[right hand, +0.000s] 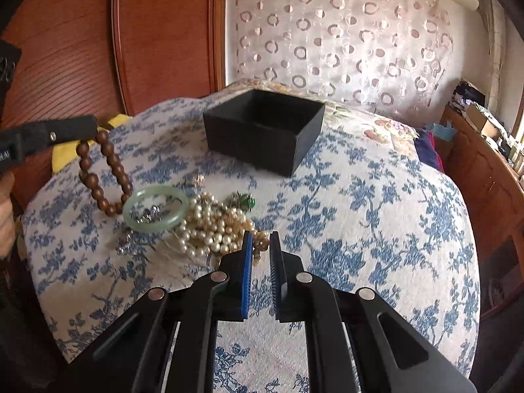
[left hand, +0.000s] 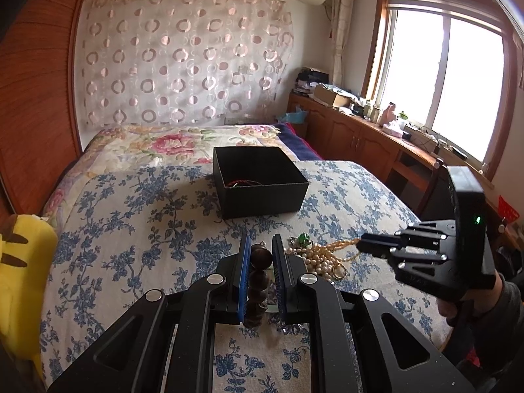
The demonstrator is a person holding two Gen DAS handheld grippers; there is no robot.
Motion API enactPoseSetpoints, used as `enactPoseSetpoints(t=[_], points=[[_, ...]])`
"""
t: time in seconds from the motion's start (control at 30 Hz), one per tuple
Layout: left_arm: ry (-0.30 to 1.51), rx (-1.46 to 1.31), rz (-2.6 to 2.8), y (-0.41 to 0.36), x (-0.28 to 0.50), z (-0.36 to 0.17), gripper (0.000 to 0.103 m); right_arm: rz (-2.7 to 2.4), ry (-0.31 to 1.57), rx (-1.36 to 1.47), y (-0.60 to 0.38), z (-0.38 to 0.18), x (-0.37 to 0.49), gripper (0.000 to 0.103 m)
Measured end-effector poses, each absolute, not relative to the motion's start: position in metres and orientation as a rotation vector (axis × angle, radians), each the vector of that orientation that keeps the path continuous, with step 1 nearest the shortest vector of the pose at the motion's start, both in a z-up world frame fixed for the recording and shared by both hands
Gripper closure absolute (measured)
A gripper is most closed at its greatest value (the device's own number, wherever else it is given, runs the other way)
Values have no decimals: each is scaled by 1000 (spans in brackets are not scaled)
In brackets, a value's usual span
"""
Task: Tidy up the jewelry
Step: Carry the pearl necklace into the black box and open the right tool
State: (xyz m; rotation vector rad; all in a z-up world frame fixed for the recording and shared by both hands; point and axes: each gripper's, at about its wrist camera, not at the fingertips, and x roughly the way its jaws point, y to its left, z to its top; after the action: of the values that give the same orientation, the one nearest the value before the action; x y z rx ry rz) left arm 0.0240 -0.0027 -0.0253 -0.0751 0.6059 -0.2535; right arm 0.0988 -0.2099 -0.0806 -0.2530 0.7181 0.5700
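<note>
My left gripper (left hand: 261, 242) is shut on a brown wooden bead bracelet (left hand: 258, 275), which hangs from its tips above the bed; the bracelet (right hand: 104, 177) also shows in the right wrist view, dangling from the left gripper (right hand: 88, 127). A black open box (left hand: 258, 180) stands further back on the bed, with a red string item inside; it also shows in the right wrist view (right hand: 262, 137). A pile of pearl necklaces (right hand: 209, 226), a pale green jade bangle (right hand: 156, 209) and a green pendant (right hand: 244, 200) lie on the bedspread. My right gripper (right hand: 260, 239) hovers over the pearls, slightly open and empty.
The blue floral bedspread (right hand: 376, 229) covers the bed. A yellow plush toy (left hand: 23, 262) lies at the left edge. A wooden wardrobe (left hand: 36, 98) stands to the left, and a cluttered wooden cabinet (left hand: 360, 124) under the window to the right.
</note>
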Motion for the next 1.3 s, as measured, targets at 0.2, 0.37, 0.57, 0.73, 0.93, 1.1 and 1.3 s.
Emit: enactPoseSetpoints(t=[0.2, 0.37, 0.57, 0.73, 0.93, 1.1, 1.3], points=[[610, -81, -252, -1, 26, -27, 91, 590, 704, -239, -209, -70, 103, 92], [600, -71, -254, -1, 28, -25, 91, 597, 679, -242, -206, -58, 106, 93], [577, -63, -254, -3, 34, -14, 91, 597, 632, -260, -202, -38, 109, 93], [559, -59, -250, -1, 40, -6, 91, 595, 591, -270, -200, -21, 112, 93], [548, -48, -250, -2, 50, 3, 91, 585, 539, -282, -199, 1, 121, 93], [550, -37, -270, -5, 57, 4, 91, 594, 518, -281, -198, 15, 131, 93], [545, -36, -287, -8, 75, 12, 91, 597, 498, -281, -195, 31, 150, 93]])
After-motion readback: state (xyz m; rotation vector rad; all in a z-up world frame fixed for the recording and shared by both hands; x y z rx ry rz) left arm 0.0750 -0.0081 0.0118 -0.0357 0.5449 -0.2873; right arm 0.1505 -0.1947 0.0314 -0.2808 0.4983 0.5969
